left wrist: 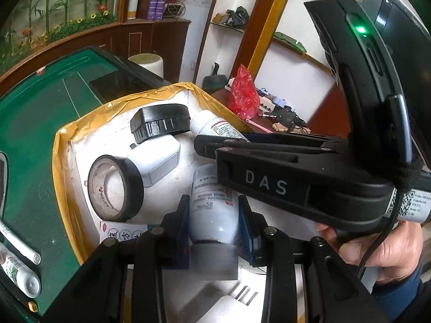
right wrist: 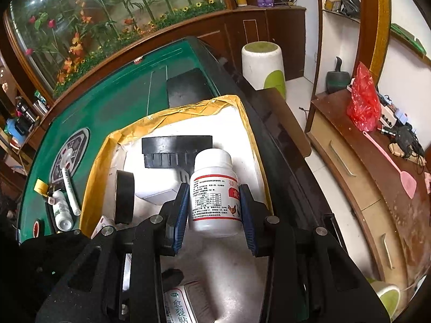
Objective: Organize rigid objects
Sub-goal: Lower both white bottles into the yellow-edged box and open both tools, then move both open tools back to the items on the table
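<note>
Already over box (right wrist: 250, 123): my left fingers (left wrist: 212, 223) clenched on grey-capped bottle (left wrist: 212, 215), long axis running straight ahead along fingers, cap toward me. Right fingers (right wrist: 214, 204) clamped white bottle (right wrist: 214, 191) by its sides, axis also ahead, cap away. Both bottles hung above box's white floor, beside tape roll (left wrist: 115, 188); desk (right wrist: 113, 102) beyond.

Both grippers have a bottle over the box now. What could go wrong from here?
1. The right gripper and left gripper hang close together over the box; they might collide.
2. The box already holds a tape roll and a black cap, so a released bottle may land on them and roll.
3. The other bottle lies along its pads and may slip.
</note>
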`<action>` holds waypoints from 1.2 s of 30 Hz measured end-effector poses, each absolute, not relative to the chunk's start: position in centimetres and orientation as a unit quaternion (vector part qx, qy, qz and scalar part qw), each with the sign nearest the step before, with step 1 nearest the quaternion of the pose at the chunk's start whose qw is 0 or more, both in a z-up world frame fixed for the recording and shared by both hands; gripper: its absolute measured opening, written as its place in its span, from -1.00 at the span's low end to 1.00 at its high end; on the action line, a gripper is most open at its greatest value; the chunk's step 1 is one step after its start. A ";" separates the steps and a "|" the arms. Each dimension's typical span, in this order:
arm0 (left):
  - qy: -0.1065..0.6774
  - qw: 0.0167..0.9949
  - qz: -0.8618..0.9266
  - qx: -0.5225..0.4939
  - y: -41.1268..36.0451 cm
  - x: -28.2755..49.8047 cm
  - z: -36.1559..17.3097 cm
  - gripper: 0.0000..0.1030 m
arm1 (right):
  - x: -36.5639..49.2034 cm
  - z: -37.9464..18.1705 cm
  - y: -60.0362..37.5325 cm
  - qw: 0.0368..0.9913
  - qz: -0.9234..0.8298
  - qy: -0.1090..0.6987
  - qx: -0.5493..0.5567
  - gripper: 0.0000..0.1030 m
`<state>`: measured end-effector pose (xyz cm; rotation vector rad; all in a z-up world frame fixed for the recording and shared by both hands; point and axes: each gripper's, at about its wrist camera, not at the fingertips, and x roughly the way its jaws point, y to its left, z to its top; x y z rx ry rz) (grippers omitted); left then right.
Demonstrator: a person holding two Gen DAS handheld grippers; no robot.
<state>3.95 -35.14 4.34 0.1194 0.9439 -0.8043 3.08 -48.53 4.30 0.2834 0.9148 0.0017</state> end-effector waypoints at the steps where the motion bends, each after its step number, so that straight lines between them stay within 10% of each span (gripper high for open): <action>1: 0.443 0.812 -0.377 0.053 -35.0 4.0 4.3 -0.32 | 3.1 4.3 -48.5 0.887 0.000 0.442 0.135 -0.31; 9: 0.450 0.808 -0.378 0.047 -34.8 3.9 4.6 0.15 | 3.4 4.4 -48.0 0.885 -0.021 0.451 0.110 -0.30; 36: 0.375 0.877 -0.300 0.011 -17.9 -2.7 8.8 0.26 | -2.7 10.4 -39.3 0.922 0.095 0.363 0.101 -0.29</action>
